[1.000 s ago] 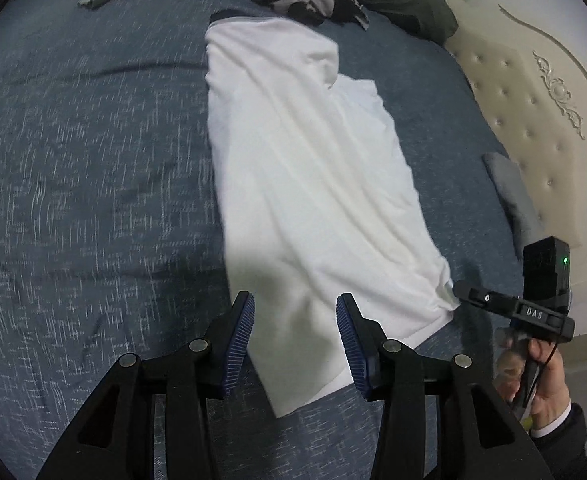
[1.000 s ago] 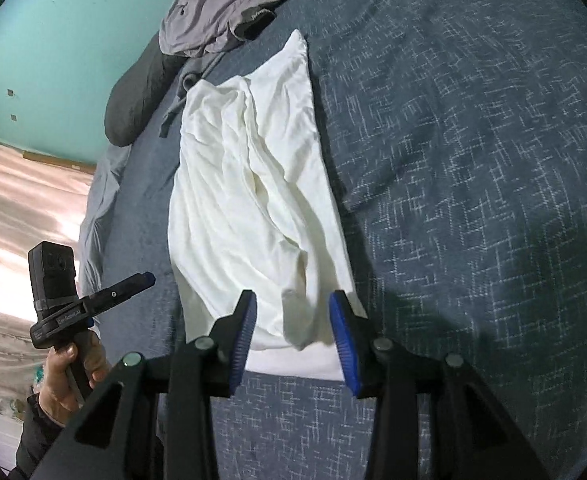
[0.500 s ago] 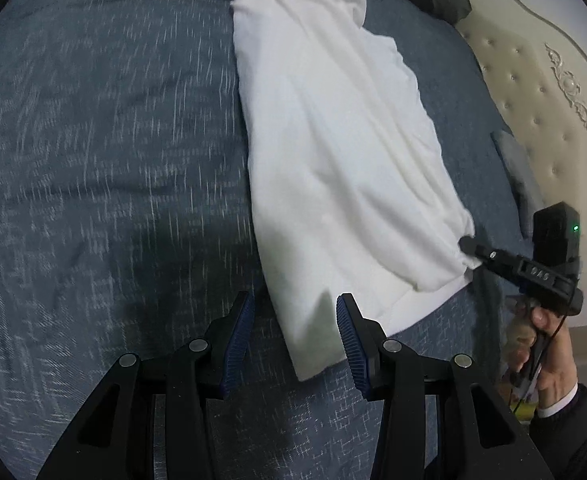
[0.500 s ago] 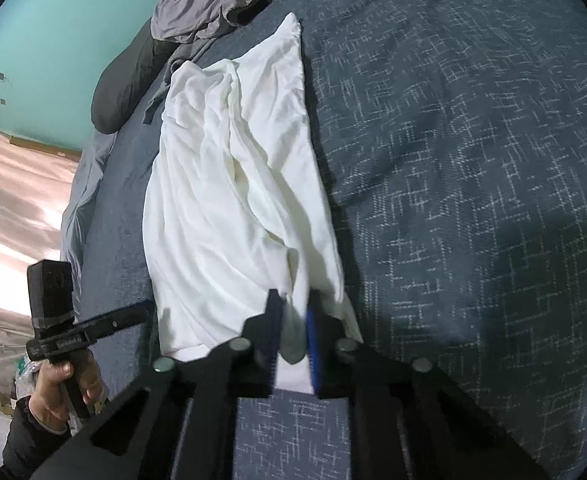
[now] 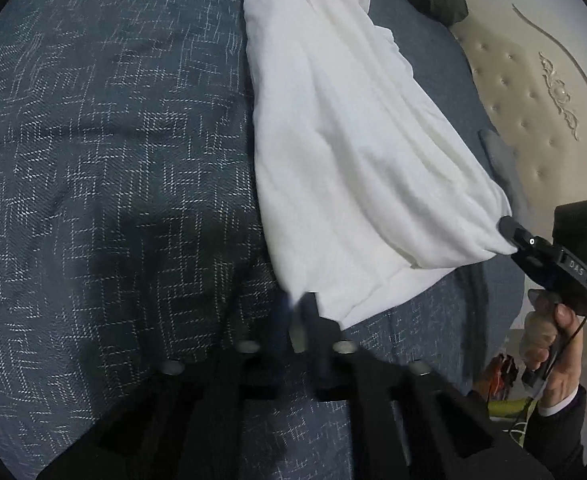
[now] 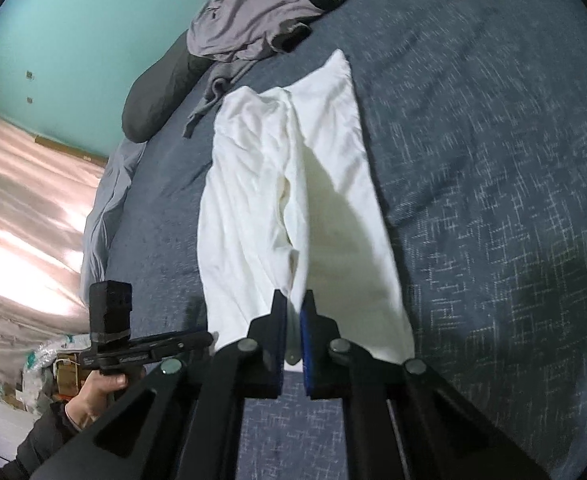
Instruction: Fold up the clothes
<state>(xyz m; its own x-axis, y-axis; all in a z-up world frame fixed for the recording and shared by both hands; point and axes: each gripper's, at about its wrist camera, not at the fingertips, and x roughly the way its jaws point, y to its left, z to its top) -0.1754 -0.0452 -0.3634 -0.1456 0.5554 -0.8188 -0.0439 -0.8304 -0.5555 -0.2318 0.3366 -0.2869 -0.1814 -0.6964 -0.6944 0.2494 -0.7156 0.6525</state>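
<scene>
Where it lies: white garment (image 6: 293,200) stretched lengthwise on the dark blue patterned bedspread (image 5: 113,160), folded into a long strip.
Left gripper (image 5: 299,312): jaws closed — pinching the garment's near corner, blurred.
Right gripper (image 6: 292,320): jaws clamped on the other near corner, cloth raised off the bed there.
Hands: right hand (image 5: 549,344) on its handle; left hand (image 6: 97,396) likewise.
Beyond: grey clothes (image 6: 253,12) heaped — dark pillow (image 6: 157,92) beside them.
</scene>
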